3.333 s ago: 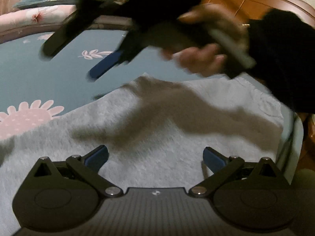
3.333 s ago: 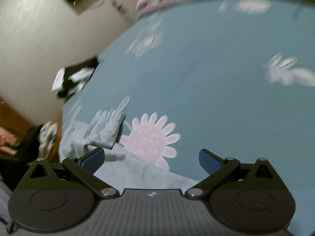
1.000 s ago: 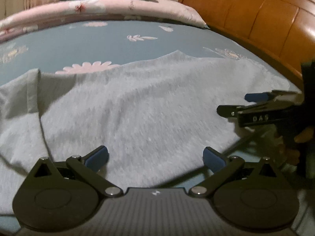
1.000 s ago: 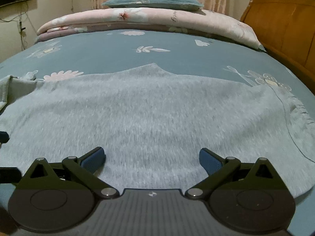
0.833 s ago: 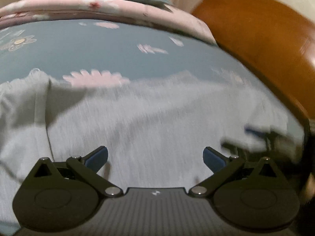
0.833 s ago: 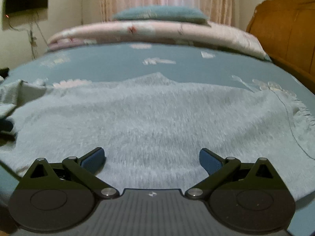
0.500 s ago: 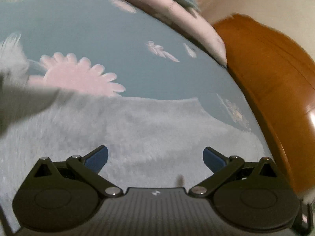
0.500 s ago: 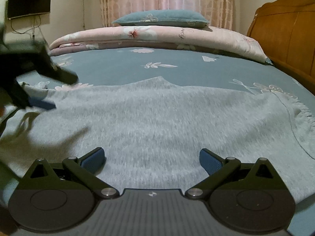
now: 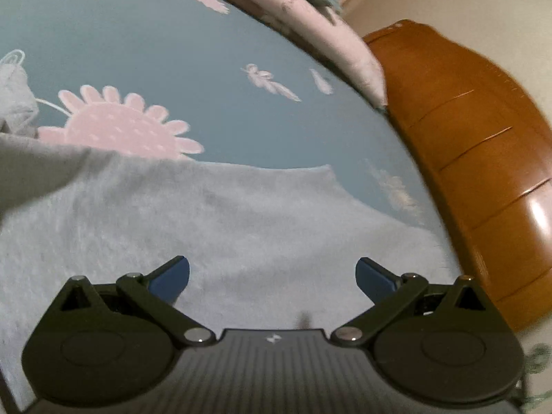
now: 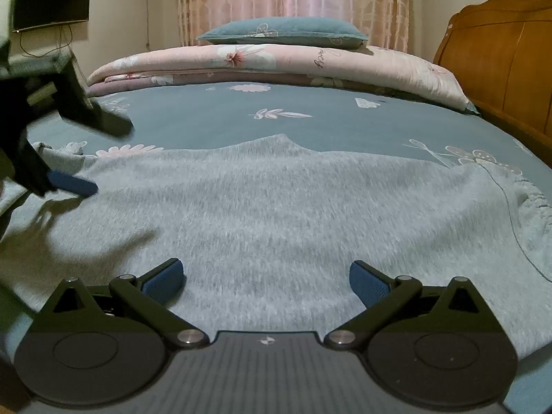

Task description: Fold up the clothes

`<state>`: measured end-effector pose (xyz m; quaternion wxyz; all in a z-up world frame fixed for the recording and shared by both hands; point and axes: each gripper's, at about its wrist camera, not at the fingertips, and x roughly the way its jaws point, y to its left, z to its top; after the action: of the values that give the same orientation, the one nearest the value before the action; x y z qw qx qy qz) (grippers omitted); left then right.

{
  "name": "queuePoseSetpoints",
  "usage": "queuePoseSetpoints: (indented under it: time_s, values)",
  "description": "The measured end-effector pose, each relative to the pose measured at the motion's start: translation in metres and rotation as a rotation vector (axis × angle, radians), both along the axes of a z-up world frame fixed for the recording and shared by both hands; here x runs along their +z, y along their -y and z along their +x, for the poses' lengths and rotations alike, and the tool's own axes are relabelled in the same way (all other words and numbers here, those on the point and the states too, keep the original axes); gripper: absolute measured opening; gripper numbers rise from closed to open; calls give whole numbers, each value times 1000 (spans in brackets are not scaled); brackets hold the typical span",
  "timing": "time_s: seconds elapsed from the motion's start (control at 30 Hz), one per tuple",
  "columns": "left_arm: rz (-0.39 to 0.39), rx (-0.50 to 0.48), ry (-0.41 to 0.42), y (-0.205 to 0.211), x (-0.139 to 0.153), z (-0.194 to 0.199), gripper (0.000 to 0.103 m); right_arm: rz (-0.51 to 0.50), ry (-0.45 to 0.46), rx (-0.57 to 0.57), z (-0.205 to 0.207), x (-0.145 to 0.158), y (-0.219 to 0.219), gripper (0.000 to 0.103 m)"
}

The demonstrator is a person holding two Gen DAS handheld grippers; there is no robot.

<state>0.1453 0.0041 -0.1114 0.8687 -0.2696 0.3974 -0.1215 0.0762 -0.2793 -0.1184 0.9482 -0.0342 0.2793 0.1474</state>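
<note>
A light grey fuzzy garment [image 10: 276, 200] lies spread flat across the blue flowered bedsheet [image 10: 214, 114]. My right gripper [image 10: 265, 281] hovers open over the garment's near edge, nothing between its blue pads. My left gripper [image 9: 272, 276] is open too, tilted above the same grey garment [image 9: 224, 220] near its left part. In the right wrist view the left gripper [image 10: 86, 158] shows at the far left, its jaws wide apart just above the garment's left end. A bunched sleeve [image 9: 13, 89] lies at the far left.
A folded pink floral quilt [image 10: 276, 62] and a blue pillow [image 10: 283, 32] sit at the far side of the bed. A wooden headboard [image 10: 503, 58] runs along the right. A wall screen [image 10: 51, 1] and curtains [image 10: 293, 0] are behind.
My left gripper rose from low at the garment's left edge and tilted over it, open throughout. My right gripper lifted slightly and stayed open over the near edge.
</note>
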Motion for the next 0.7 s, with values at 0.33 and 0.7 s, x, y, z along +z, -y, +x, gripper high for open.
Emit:
queuePoseSetpoints:
  time_s: [0.33, 0.7]
  values:
    - [-35, 21, 14, -1, 22, -26, 102, -5, -1, -3, 1, 0, 0, 103]
    - [55, -37, 27, 27, 3, -82, 102, -8, 1, -2, 1, -1, -2, 103]
